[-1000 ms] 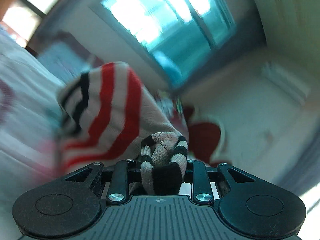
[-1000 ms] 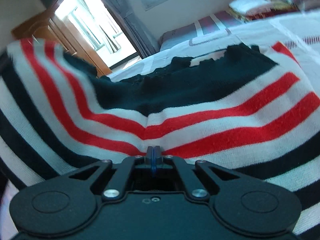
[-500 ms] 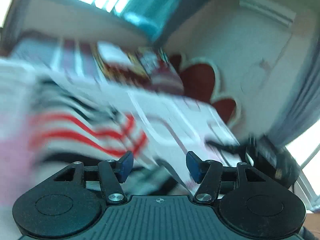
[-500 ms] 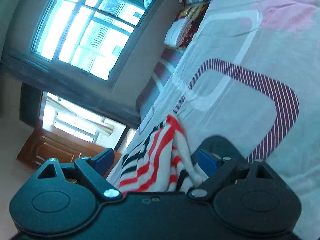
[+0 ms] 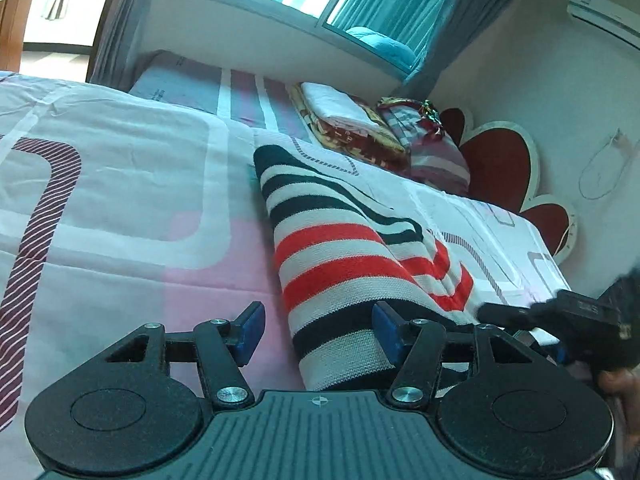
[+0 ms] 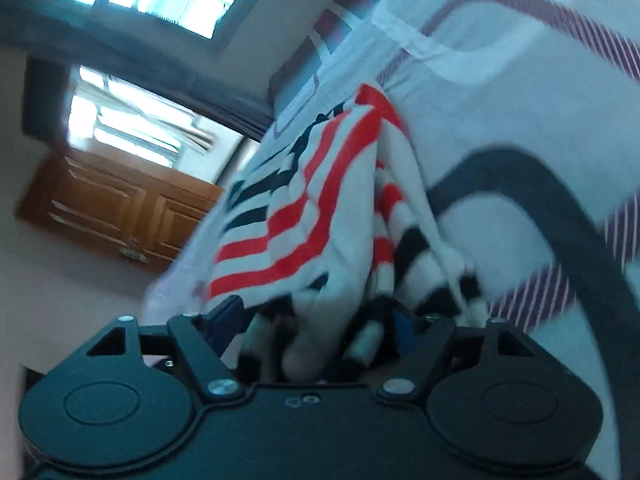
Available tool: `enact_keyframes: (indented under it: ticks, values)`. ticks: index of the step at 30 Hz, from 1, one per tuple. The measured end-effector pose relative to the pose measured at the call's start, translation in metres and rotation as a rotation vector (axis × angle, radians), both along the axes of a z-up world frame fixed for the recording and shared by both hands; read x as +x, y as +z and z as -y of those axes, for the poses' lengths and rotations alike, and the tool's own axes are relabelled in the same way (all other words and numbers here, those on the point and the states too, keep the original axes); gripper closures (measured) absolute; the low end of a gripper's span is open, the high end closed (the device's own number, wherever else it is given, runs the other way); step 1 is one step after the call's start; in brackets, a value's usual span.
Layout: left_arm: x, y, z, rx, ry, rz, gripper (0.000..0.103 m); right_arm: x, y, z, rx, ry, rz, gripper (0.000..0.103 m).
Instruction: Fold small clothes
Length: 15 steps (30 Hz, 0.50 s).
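Lying folded on the bed [image 5: 120, 216], the striped sweater [image 5: 352, 248] sits between the spread left gripper [image 5: 318, 334]; the right gripper [image 6: 316, 320], closing around cloth, should pinch every layer squarely.

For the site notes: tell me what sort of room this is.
A bedroom in a home, most likely. A bed with a patterned sheet, folded bedding stacked by a red headboard, and a wall air conditioner show it. A striped knit garment lies on the bed.
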State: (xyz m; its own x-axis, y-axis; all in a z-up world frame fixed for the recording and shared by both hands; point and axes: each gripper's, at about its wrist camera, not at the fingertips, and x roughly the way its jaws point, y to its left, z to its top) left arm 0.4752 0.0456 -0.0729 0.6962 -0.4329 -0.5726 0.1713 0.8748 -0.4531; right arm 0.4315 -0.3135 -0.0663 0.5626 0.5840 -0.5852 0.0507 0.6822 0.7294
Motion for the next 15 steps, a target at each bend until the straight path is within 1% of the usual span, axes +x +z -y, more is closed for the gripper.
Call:
enact_keyframes:
  ticks: [2,3,4,6,7,8,9,10,11,13,14,15]
  values:
    - [0.010,-0.005,0.009,-0.006,0.000,-0.003,0.044,0.009,0.005,-0.011,-0.096,0.059,0.018,0.038]
    - [0.008,-0.006,0.006,-0.014,0.000,-0.002,0.044,0.014,0.008,-0.019,-0.173,0.097,0.037,0.045]
    - [0.013,-0.009,0.011,-0.019,0.002,0.000,0.044,0.015,0.011,-0.027,-0.238,0.126,0.059,0.056]
    - [0.013,-0.007,0.013,-0.024,-0.007,0.021,0.045,0.013,0.023,-0.044,-0.372,0.201,0.150,0.075]
    - [0.014,-0.006,0.018,-0.022,-0.023,0.037,0.045,0.008,0.032,-0.052,-0.446,0.235,0.219,0.079]
    - [0.013,-0.004,0.021,-0.018,-0.043,0.056,0.045,0.002,0.042,-0.059,-0.511,0.257,0.301,0.079]
    - [0.013,-0.003,0.024,-0.010,-0.055,0.069,0.045,-0.003,0.051,-0.061,-0.550,0.261,0.367,0.080]
    - [0.012,-0.001,0.029,0.009,-0.058,0.078,0.045,-0.008,0.060,-0.060,-0.559,0.255,0.430,0.080]
    - [0.013,0.001,0.033,0.021,-0.056,0.085,0.044,-0.011,0.067,-0.056,-0.549,0.247,0.467,0.080]
    - [0.016,0.001,0.043,0.046,-0.055,0.083,0.044,-0.013,0.073,-0.045,-0.549,0.242,0.520,0.080]
    - [0.019,-0.001,0.049,0.070,-0.057,0.066,0.044,-0.007,0.067,-0.043,-0.578,0.240,0.515,0.080]
    - [0.022,-0.004,0.055,0.085,-0.071,0.047,0.044,0.002,0.055,-0.038,-0.593,0.233,0.470,0.080]
